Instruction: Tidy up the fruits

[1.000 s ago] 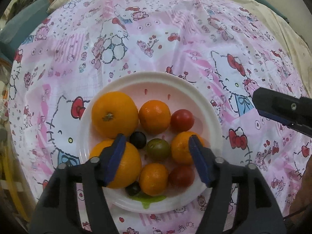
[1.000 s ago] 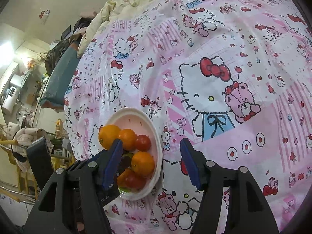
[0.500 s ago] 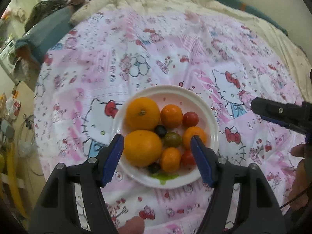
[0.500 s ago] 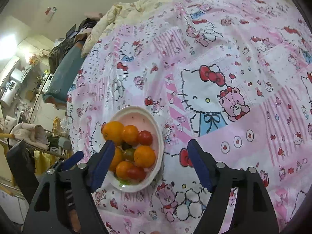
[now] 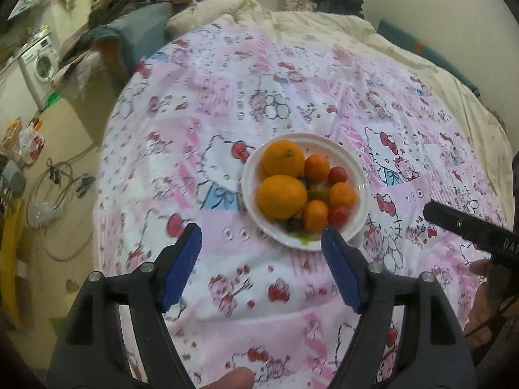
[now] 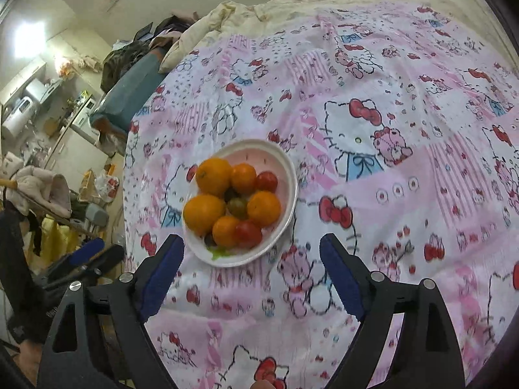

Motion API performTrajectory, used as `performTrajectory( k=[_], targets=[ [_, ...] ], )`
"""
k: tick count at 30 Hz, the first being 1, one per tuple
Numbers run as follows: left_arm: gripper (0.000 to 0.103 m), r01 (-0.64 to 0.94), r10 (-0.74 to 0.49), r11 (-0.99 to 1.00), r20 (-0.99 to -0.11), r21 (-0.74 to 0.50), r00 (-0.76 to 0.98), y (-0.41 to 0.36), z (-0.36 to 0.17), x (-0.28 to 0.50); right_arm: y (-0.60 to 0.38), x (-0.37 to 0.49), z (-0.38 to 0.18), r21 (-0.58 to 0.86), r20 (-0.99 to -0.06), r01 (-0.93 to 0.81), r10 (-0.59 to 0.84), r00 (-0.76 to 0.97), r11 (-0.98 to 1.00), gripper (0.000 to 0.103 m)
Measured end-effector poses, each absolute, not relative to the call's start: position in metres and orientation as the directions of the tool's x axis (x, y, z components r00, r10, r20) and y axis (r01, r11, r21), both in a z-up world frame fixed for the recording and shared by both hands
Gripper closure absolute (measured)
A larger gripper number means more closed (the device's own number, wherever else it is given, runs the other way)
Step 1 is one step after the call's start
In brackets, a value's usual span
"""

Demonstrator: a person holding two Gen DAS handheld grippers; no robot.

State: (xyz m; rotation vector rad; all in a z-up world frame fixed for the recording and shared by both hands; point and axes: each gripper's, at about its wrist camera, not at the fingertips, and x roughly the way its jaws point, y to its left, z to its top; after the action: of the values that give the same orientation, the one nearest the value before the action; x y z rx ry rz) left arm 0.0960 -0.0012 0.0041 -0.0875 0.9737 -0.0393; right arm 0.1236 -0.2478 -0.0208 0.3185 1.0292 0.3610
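With both tools hanging above the bed (image 5: 292,64), I read this as either the very start or the very end of sorting: every fruit I can see sits piled on the white plate (image 5: 356,168), none on the pink sheet (image 6: 405,194). My left gripper (image 5: 261,253) is spread wide and empty, the plate just ahead of its right finger. My right gripper (image 6: 251,262) is also apart and empty, the plate just ahead, nearer its left finger. If more sorting is wanted, I'd lower one gripper over a big orange (image 5: 281,197) at the pile's edge, where neighbours crowd it least.
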Motion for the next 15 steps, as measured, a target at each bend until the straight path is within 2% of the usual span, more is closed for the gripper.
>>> performTrajectory(
  k=[3, 6, 15],
  targets=[
    [0.021, -0.026, -0.053, 0.996, -0.807, -0.084, 0.588, 0.010, 0.006, 0.076, -0.240, 0.101, -0.015, 0.375, -0.766, -0.167, 0.406, 0.499, 0.912, 0.015],
    [0.019, -0.061, -0.064, 0.990, -0.788, -0.128, 0.612, 0.020, 0.010, 0.058, -0.233, 0.078, -0.010, 0.323, -0.753, -0.187, 0.371, 0.543, 0.928, 0.014],
    [0.006, -0.037, -0.046, 0.994, -0.719, -0.099, 0.694, 0.011, 0.014, 0.039, -0.218, 0.051, -0.001, 0.208, -0.692, -0.193, 0.284, 0.663, 0.959, 0.003]
  ],
)
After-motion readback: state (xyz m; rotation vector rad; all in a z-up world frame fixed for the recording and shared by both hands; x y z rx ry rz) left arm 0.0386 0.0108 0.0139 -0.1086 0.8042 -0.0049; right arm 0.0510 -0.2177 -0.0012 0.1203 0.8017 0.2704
